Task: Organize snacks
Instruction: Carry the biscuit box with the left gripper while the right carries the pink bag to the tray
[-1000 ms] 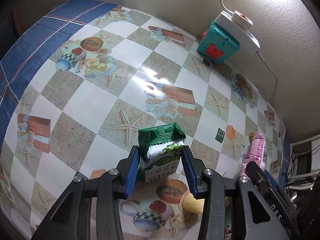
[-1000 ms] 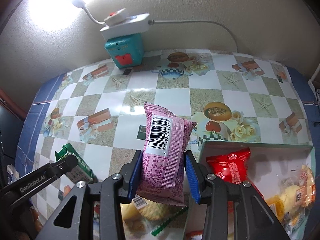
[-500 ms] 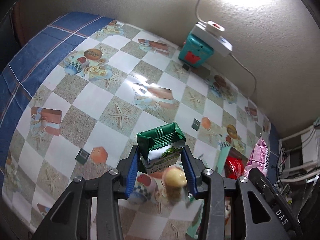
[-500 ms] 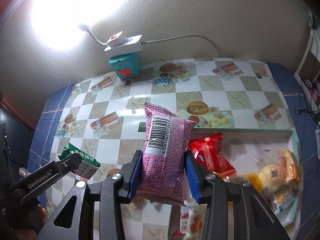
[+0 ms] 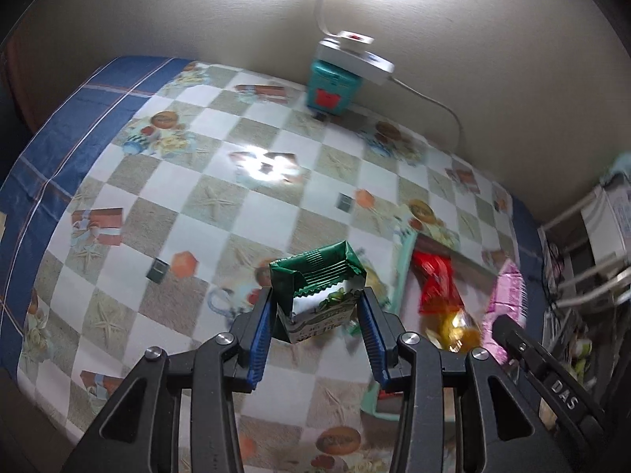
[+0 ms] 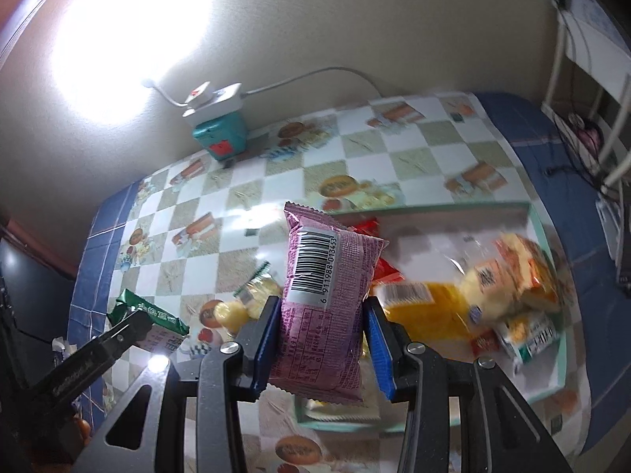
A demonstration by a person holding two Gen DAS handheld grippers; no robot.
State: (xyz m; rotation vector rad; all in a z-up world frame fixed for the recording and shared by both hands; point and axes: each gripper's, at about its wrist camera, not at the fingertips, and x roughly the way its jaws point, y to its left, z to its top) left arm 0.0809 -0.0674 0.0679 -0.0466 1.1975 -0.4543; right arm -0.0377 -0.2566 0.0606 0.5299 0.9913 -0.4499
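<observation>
My left gripper [image 5: 317,307] is shut on a green and white snack pack [image 5: 317,289], held above the table. The same green pack [image 6: 152,315] shows at the lower left of the right wrist view. My right gripper [image 6: 323,307] is shut on a pink snack pack [image 6: 325,295] with a barcode label, held above the near left corner of a pale green tray [image 6: 550,287]. In the left wrist view the pink pack [image 5: 508,295] hangs at the right. The tray holds a red pack [image 5: 435,282], yellow packs [image 6: 489,282] and others. A yellow snack [image 6: 252,297] lies on the table left of the tray.
The table [image 5: 165,181] wears a checkered cloth with blue edges. A teal box [image 5: 329,88] with a white power strip [image 5: 355,55] on top stands by the back wall; its cable runs right. A white rack [image 6: 583,59] stands beyond the table's right end.
Both grippers have risen and drawn back with their packs, so more of the table and the whole tray have come into view. Their grips look unchanged.
</observation>
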